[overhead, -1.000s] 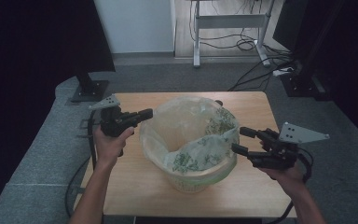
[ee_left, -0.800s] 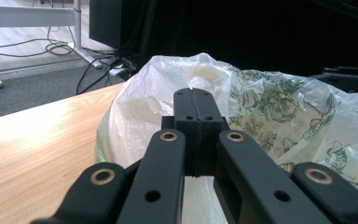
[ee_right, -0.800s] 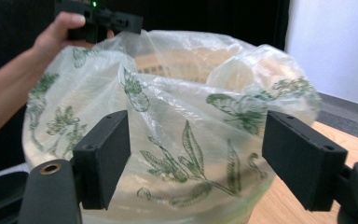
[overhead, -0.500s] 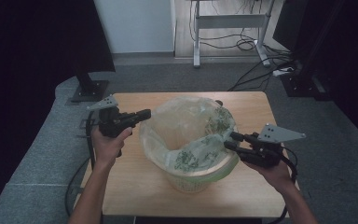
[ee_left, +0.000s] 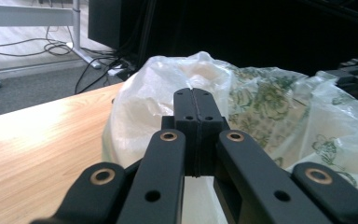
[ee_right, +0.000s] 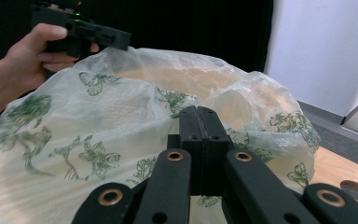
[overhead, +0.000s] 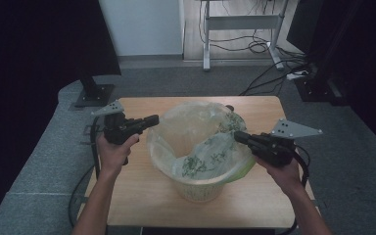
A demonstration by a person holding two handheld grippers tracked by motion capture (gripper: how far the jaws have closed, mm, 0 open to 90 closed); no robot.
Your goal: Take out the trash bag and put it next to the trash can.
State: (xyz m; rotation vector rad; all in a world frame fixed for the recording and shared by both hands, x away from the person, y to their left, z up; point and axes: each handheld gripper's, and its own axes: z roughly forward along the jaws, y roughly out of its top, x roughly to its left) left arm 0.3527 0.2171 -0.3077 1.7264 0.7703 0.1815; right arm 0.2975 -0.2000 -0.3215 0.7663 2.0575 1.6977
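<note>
High view: wooden table (overhead: 142, 205), a pale slatted wastebasket (overhead: 200, 185) standing near its middle, a little toward the near edge. A translucent plastic bag liner (overhead: 196, 142) printed with green butterflies and plants sits in it, mouth open, its rim draped over the basket's edge and puffed up above it.

My left gripper (overhead: 151, 120) is at the liner's left rim, held level and pointing right across the table. Jaws pressed together; its tip meets the plastic at the rim, but I cannot tell whether any film is pinched between the pads. My left hand (overhead: 112, 149) wraps the handle, over the table's left edge.

My right gripper (overhead: 238, 136) is at the liner's right rim, pointing left. Its jaws have just been closing and now stand together. The tip lies against the folded plastic there; whether film is caught between them I cannot tell.

Left gripper view: jaws flat against each other with only a seam showing, liner (ee_left: 261, 102) bulging just beyond the tips, bare tabletop (ee_left: 37, 140) to the left.

Right gripper view: jaws likewise sealed, liner (ee_right: 98, 126) spread wide behind them, butterfly print plain. My left gripper (ee_right: 126, 41) touches the far rim, upper left. A round hole in the table (ee_right: 353, 189) at lower right.
</note>
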